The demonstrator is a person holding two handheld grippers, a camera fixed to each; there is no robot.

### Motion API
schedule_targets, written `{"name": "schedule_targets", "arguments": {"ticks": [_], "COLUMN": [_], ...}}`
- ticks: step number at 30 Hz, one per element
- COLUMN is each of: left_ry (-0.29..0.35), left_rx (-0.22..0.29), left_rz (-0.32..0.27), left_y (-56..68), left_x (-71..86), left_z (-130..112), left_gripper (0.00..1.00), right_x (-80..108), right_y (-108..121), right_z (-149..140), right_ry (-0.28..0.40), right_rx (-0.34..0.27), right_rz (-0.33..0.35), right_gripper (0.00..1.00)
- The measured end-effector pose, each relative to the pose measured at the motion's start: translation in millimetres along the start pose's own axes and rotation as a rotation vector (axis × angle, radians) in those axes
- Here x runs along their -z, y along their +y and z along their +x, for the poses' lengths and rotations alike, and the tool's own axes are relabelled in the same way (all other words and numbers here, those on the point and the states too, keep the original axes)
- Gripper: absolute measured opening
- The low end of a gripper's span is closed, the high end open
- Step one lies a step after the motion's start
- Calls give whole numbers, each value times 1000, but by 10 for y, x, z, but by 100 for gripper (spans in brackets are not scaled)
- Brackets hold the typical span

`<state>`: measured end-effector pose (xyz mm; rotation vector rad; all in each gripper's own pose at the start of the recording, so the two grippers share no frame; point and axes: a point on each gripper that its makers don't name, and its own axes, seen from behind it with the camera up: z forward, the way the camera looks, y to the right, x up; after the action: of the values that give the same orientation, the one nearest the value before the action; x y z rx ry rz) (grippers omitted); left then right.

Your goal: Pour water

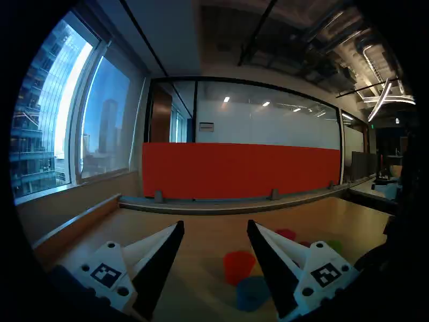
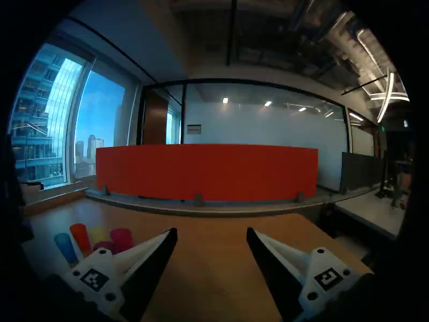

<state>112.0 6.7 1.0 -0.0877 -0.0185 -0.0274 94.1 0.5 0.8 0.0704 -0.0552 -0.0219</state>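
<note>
Left gripper view | wooden desk (image 1: 214,233), coloured cups (image 1: 238,265) | orange partition (image 1: 241,169) | tall windows (image 1: 102,129)

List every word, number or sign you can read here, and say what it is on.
No text is legible.
Small placard on the glass wall: too small to read.
Square tags on the fingers: black-and-white patterns, no letters.

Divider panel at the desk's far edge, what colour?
Orange-red; the divider panel shows best in the right gripper view.
</note>
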Motion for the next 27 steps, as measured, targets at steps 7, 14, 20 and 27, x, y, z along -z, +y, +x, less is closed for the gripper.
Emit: {"name": "schedule_targets", "arguments": {"ticks": [7, 14, 20, 27], "left_ry": [-4, 1, -14, -23], "left_rx": [-27, -45, -54, -68], "left_rz": [-4, -21, -68, -133], "left_y": [-78, -92, -5, 113], "left_x": [4, -22, -62, -77], "left_z": [399, 727, 835, 840], "left_gripper": [87, 87, 87, 87], "right_x": [-3, -1, 5, -22], "right_y": [-20, -98, -155, -241], "right_z": [402, 725, 833, 779], "right_ry": [1, -6, 1, -18], "right_rx": [1, 2, -5, -17], "right_rz": [15, 42, 69, 131], "right_gripper": [100, 100, 100, 100]}}
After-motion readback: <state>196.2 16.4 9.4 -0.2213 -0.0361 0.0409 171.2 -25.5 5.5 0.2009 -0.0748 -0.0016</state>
